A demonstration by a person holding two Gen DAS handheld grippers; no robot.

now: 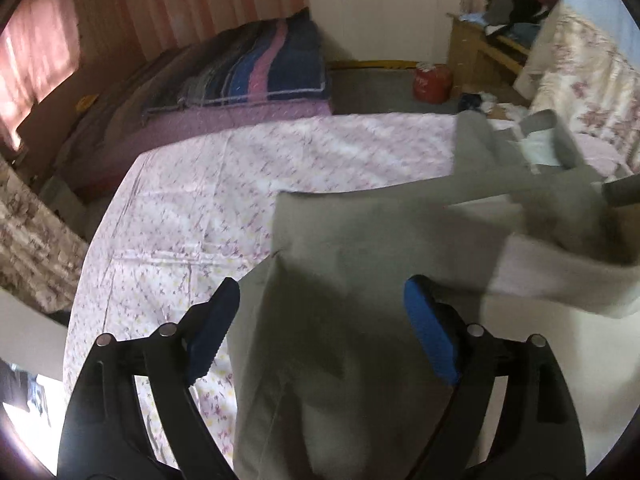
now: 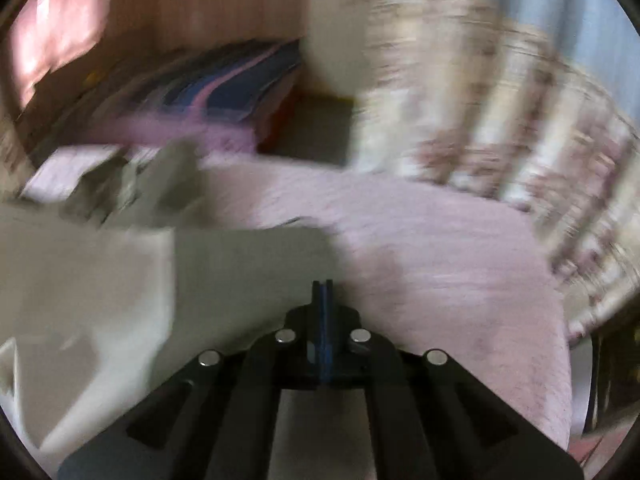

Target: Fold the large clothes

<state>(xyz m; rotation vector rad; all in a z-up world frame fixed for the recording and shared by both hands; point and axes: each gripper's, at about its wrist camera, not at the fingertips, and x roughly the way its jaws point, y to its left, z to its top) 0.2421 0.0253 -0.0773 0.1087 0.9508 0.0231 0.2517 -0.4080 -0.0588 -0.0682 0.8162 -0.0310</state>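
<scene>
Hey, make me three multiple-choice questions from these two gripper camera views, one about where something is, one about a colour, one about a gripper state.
1. Where does the grey garment lie?
A. On the floral bedsheet
B. On the wooden shelf
C. On the floor

2. What colour are the pads of the left gripper?
A. Red
B. Blue
C. Yellow

3. How does the right gripper stand?
A. Wide open
C. Out of view
B. Shut, pads together

Answers: 1 A, the grey cloth spreads over the floral bedsheet in the left wrist view. 2 B, both pads show blue. 3 B, its pads meet with no gap in the right wrist view; blur hides whether cloth is pinched.
</scene>
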